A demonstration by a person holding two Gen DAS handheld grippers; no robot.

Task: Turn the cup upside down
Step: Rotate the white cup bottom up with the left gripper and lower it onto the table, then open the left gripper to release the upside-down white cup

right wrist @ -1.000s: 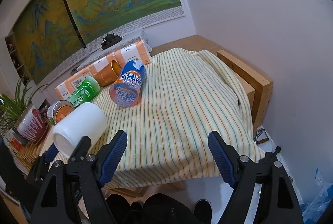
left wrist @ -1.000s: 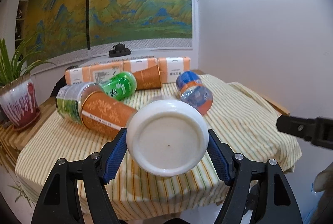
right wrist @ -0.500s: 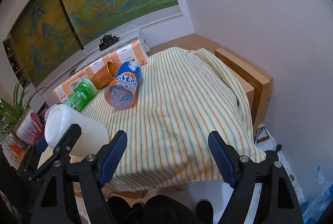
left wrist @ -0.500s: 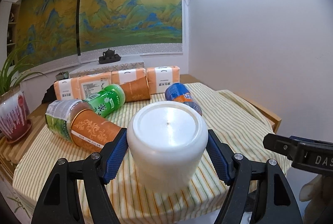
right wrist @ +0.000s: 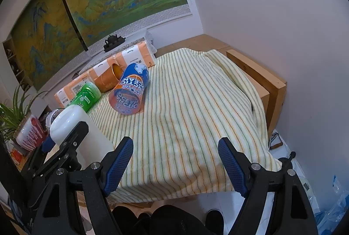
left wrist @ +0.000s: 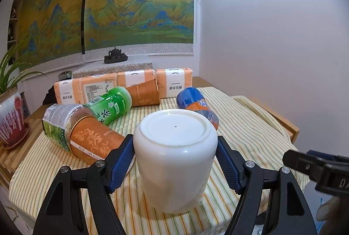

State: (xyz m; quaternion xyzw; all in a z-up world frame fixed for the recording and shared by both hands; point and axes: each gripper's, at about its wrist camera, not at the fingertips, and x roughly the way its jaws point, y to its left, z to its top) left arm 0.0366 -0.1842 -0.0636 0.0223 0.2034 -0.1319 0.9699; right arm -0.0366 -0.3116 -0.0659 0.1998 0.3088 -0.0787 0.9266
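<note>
Cup (left wrist: 175, 160) in left wrist view: white, base up, mouth down on the striped cloth (left wrist: 246, 125) at the counter's near edge. Left gripper (left wrist: 175, 166) jaws pinch its sides, blue pads (left wrist: 121, 166) touching the wall. Orange canister (left wrist: 93, 140) lies just left of it, green can (left wrist: 111, 107) and blue-orange can (left wrist: 197, 104) farther back.

Right wrist view: right gripper (right wrist: 175, 166) jaws spread wide, nothing between them, hovering over the cloth's near edge. Cup (right wrist: 75, 128) at far left, behind the left gripper's arm.
</note>
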